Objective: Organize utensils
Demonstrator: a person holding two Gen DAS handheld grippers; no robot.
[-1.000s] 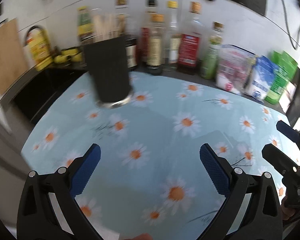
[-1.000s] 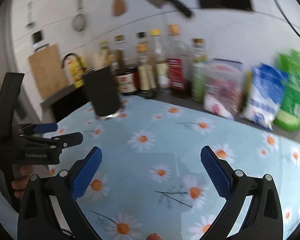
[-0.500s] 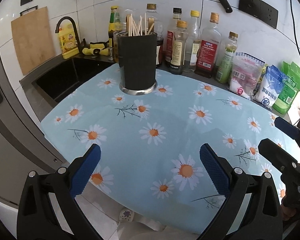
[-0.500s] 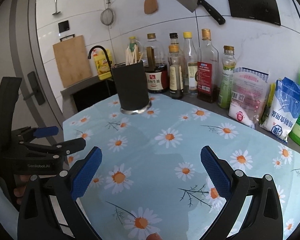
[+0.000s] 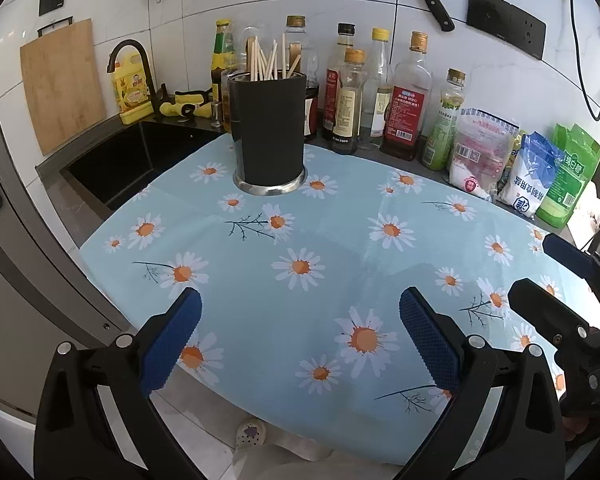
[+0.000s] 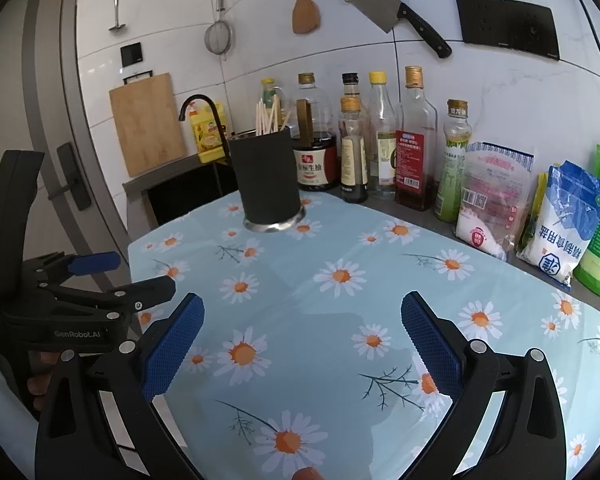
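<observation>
Both claws, left (image 5: 300, 336) and right (image 6: 302, 338), hang spread and empty above the daisy-print bench (image 5: 340, 248), while wooden chopsticks (image 5: 268, 62) already stand in the black cylindrical holder (image 5: 268, 136) at its far edge, suggesting tidying looks finished.

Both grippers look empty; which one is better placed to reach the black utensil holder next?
Probably the left gripper: the utensil holder stands nearly straight ahead of its open fingers, but off to the left of the right gripper.

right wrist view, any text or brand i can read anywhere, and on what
"GenRobot.AI": on the body of the left tool.
"金标生抽": on the label of the soy sauce jug.
Large blue characters on the white and blue bag appear mirrored; I cannot read them reliably.
The other bottle labels and the clear bag: too small.
</observation>
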